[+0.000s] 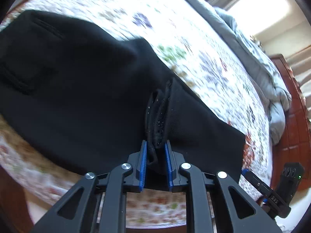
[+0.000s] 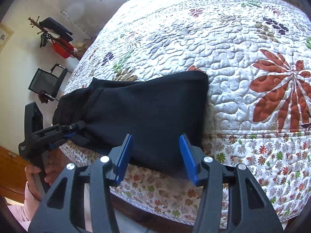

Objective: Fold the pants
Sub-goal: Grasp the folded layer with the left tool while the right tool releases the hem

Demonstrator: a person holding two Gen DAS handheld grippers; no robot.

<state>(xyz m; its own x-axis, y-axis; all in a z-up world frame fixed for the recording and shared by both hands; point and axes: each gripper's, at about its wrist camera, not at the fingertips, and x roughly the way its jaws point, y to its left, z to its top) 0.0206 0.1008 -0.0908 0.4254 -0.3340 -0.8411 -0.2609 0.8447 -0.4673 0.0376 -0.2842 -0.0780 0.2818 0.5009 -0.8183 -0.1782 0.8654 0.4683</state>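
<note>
Black pants (image 1: 77, 97) lie partly folded on a floral quilt (image 1: 194, 48), near the bed's front edge. My left gripper (image 1: 156, 142) is shut on a bunched fold of the pants, with black fabric squeezed between its blue pads (image 1: 142, 165). In the right wrist view the pants (image 2: 145, 106) form a dark block, and the left gripper (image 2: 81, 125) bites their left end. My right gripper (image 2: 155, 136) hovers open over the pants' near edge, with its pads apart and pressing on nothing. The same gripper shows at the lower right of the left wrist view (image 1: 245, 171).
The quilt (image 2: 233, 77) hangs over the bed's front edge. A grey duvet (image 1: 262, 73) is bunched along the far side. A hand (image 2: 33, 172) holds the left gripper's handle. A black chair (image 2: 46, 79) and a coat rack (image 2: 56, 36) stand by the wall.
</note>
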